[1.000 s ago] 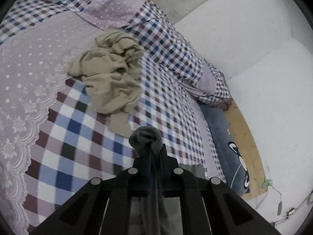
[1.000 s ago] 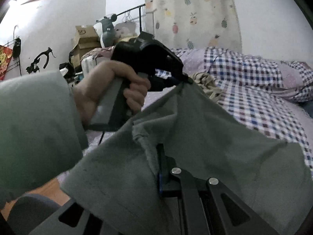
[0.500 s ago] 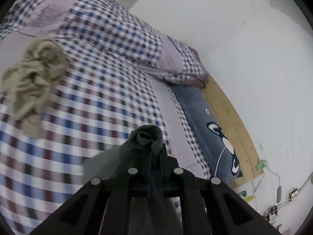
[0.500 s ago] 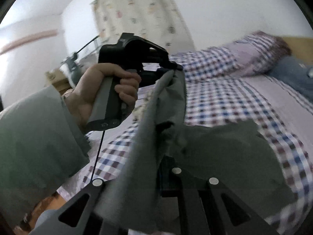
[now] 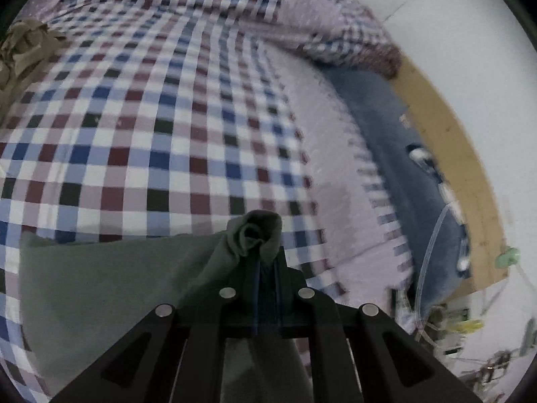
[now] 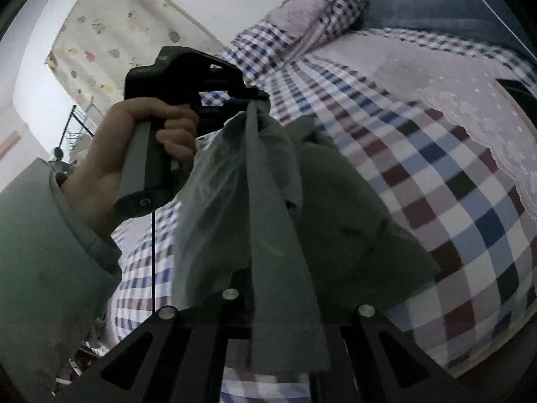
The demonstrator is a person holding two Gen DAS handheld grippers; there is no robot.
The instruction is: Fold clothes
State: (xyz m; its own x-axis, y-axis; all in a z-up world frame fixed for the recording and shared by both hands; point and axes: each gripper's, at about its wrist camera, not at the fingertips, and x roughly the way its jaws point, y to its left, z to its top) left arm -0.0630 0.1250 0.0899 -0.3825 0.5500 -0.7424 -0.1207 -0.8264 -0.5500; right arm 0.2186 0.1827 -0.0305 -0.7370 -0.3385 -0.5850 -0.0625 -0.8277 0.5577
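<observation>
A grey-green garment (image 5: 100,278) is held between both grippers. My left gripper (image 5: 260,252) is shut on a bunched corner of it, and the rest spreads out to the left over the checked bedspread (image 5: 151,127). In the right wrist view a hand holds the left gripper (image 6: 255,99) up, and the garment (image 6: 329,208) hangs from it. A taut band of cloth runs down to my right gripper (image 6: 268,278). The cloth covers that gripper's fingers, which seem shut on it.
A crumpled beige clothing pile (image 5: 23,43) lies at the far left of the bed. A blue cartoon pillow (image 5: 402,134) and a checked pillow (image 5: 335,30) sit by the wooden bed frame (image 5: 456,154). Lace-edged lilac cloth (image 6: 486,100) covers part of the bed. A fruit-print curtain (image 6: 110,33) hangs behind.
Both grippers have swung right across the bed with the garment. The beige pile slid to the left edge of the left view. The garment now hangs narrower and lower over the bedspread.
</observation>
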